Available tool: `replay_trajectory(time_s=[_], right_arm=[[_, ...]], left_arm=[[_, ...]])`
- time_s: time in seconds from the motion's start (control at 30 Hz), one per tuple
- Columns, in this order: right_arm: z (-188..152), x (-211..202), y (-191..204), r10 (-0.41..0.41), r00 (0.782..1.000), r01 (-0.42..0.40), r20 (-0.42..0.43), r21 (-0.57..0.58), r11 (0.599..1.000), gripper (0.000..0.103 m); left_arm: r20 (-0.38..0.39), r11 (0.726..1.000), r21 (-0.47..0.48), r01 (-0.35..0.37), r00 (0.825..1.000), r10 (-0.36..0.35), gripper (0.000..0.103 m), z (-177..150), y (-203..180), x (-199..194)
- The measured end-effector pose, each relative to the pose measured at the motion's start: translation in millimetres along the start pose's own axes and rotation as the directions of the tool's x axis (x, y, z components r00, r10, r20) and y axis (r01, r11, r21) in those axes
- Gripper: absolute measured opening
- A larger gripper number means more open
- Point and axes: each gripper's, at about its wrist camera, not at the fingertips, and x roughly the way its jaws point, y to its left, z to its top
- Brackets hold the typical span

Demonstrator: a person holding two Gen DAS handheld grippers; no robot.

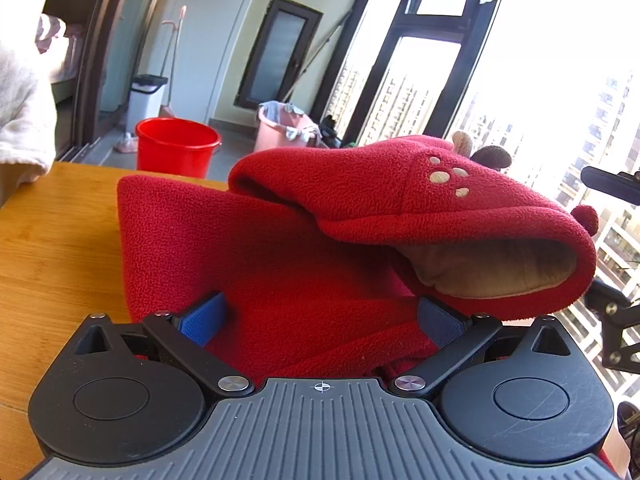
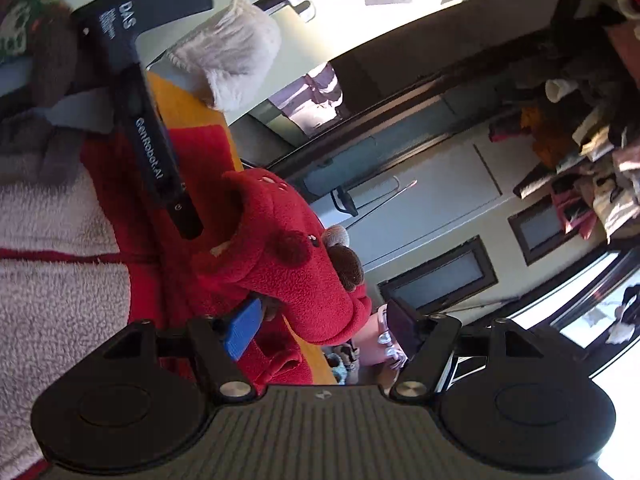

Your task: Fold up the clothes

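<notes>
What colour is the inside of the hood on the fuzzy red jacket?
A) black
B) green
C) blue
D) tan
D: in the left wrist view the open hood of the red fleece hooded jacket shows a tan lining inside its rim.

A red fleece hoodie [image 1: 280, 248] lies mid-frame on the wooden worktop [image 1: 56, 248], between the left gripper's [image 1: 320, 320] spread fingers [image 1: 204, 318].
</notes>
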Motion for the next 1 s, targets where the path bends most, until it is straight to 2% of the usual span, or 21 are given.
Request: replay_trajectory(time_s=[0.1,0.17,0.2,0.23,0.3,0.33,0.37,0.4,0.43,0.5,0.53,0.57,0.67,0.7,0.73,0.8,0.9,0.93,1.0], right_arm=[[7.1,14.1,34.2,-0.035,0.995,0.053,0.09,-0.213,0.976,0.069],[19.1,21.9,42.6,-0.009,0.991,0.04,0.133,-0.231,0.972,0.069],[27.7,26.6,36.9,0.031,0.992,-0.009,0.122,-0.174,0.985,0.061],[36.3,31.2,31.3,0.072,0.991,-0.059,0.112,-0.116,0.991,0.041],[51.1,40.6,10.6,0.122,0.987,-0.127,0.106,0.049,0.991,0.035],[55.8,45.0,-8.3,0.127,0.985,-0.146,0.113,0.18,0.973,0.03],[60.6,49.3,-27.1,0.132,0.984,-0.164,0.12,0.308,0.937,0.029],[64.1,53.7,-46.9,0.141,0.981,-0.184,0.13,0.44,0.879,0.027],[62.0,58.6,-68.9,0.167,0.974,-0.225,0.151,0.596,0.771,0.026],[49.4,72.1,-98.4,0.228,0.95,-0.301,0.214,0.824,0.48,0.025],[42.9,80.0,-99.3,0.263,0.934,-0.329,0.243,0.874,0.357,0.025],[37.8,87.4,-92.1,0.302,0.916,-0.351,0.265,0.894,0.28,0.025],[26.2,106.7,-45.7,0.441,0.855,-0.382,0.274,0.907,0.178,0.025],[19.6,108.7,-31.6,0.465,0.838,-0.392,0.287,0.908,0.147,0.026],[12.8,108.8,-19.2,0.478,0.825,-0.402,0.301,0.908,0.121,0.026],[-2.0,95.0,-8.6,0.431,0.837,-0.42,0.338,0.901,0.11,0.026],[-8.8,91.6,-9.1,0.422,0.837,-0.42,0.347,0.903,0.09,0.026],[-7.5,89.2,-7.4,0.417,0.842,-0.42,0.342,0.901,0.109,0.026],[-2.5,84.0,-5.1,0.405,0.855,-0.414,0.323,0.896,0.16,0.026]], left_arm=[[0.009,0.999,-0.027,0.021,1.0,-0.02,0.103,-0.2,4.5,-2.9],[0.004,0.998,-0.055,0.034,0.999,-0.034,0.103,1.4,7.7,-8.0],[-0.004,0.997,-0.075,0.037,0.999,-0.038,0.103,3.2,9.8,-12.5],[-0.009,0.995,-0.091,0.041,0.999,-0.042,0.103,4.8,11.9,-17.9],[-0.005,0.994,-0.104,0.047,0.999,-0.047,0.103,5.1,16.6,-30.7],[-0.009,0.994,-0.102,0.044,0.999,-0.046,0.103,3.5,19.2,-35.0],[-0.013,0.995,-0.094,0.04,0.999,-0.042,0.103,1.5,20.0,-37.4],[-0.015,0.997,-0.074,0.034,0.999,-0.035,0.103,-0.9,18.0,-37.1],[-0.017,0.998,-0.055,0.027,0.999,-0.028,0.103,-3.3,15.9,-36.7],[-0.022,1.0,-0.016,0.014,1.0,-0.014,0.103,-8.1,11.9,-36.1],[-0.023,1.0,0.003,0.007,1.0,-0.007,0.103,-10.5,9.9,-35.7],[-0.028,1.0,0.022,0.004,1.0,-0.003,0.103,-11.8,8.3,-35.8],[-0.058,0.998,0.061,0.012,0.998,-0.008,0.103,-10.5,8.9,-43.5],[-0.067,0.997,0.073,0.002,0.998,0.003,0.103,-10.5,12.0,-50.1],[-0.076,0.996,0.085,-0.008,0.997,0.014,0.103,-10.5,15.1,-56.8],[-0.081,0.993,0.102,-0.053,0.995,0.062,0.103,-8.1,22.5,-69.7],[-0.037,0.993,0.046,-0.106,0.994,0.108,0.103,8.3,34.2,-89.6],[0.002,0.997,0.001,-0.074,0.997,0.074,0.103,17.4,35.3,-96.3],[0.074,0.996,-0.083,0.037,0.997,-0.031,0.103,35.2,31.8,-100.4]])
